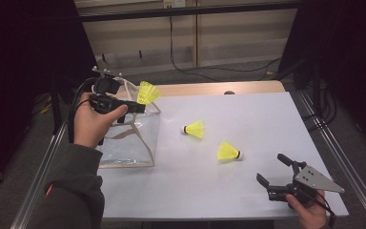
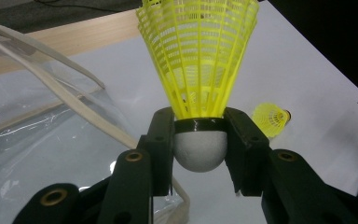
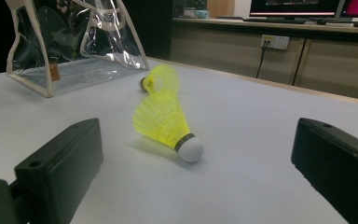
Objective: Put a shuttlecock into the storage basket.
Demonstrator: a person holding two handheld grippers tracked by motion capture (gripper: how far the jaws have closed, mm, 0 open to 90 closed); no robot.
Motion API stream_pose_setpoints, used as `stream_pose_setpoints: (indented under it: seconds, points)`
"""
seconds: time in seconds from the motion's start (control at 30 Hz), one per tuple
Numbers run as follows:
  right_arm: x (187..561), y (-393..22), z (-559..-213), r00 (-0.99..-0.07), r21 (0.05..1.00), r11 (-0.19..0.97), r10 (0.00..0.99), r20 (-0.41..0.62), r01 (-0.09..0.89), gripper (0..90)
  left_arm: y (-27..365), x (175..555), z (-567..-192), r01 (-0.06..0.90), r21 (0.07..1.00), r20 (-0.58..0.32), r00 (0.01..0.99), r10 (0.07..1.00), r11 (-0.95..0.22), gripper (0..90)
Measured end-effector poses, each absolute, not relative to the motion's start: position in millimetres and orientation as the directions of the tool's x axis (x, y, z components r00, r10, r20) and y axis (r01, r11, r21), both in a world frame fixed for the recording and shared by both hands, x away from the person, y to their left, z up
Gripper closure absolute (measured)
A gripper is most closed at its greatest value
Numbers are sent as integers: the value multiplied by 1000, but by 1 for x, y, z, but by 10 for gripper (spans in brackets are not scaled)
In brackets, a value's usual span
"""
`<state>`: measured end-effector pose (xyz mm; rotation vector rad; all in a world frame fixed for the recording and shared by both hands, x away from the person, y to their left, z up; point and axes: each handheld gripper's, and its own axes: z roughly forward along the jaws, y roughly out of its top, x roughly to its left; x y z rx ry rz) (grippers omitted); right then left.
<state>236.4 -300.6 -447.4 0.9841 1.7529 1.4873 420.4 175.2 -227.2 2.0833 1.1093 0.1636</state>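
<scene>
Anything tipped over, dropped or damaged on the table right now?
Nothing looks damaged or spilled. Two yellow shuttlecocks lie on their sides on the white table: one nearer the bag, one nearer the right gripper. The left gripper clamps a third shuttlecock by its cork beside the clear bag, which stands upright. The right gripper is open.

A white table with a wooden far edge fills the middle of the high view. Behind it, along the top, stand pale wooden cabinets with a wall socket and black cables on grey floor. Both sides are dark.
</scene>
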Motion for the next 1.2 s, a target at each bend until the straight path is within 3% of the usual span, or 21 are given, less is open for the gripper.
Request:
stream_pose_setpoints:
  seconds: [1.2]
  points:
    - [236, -301, -447, -522, 987, 81, 853, 3, 139, 18, 196, 426, -218, 674, 676, -210, 565, 798, -299, 649]
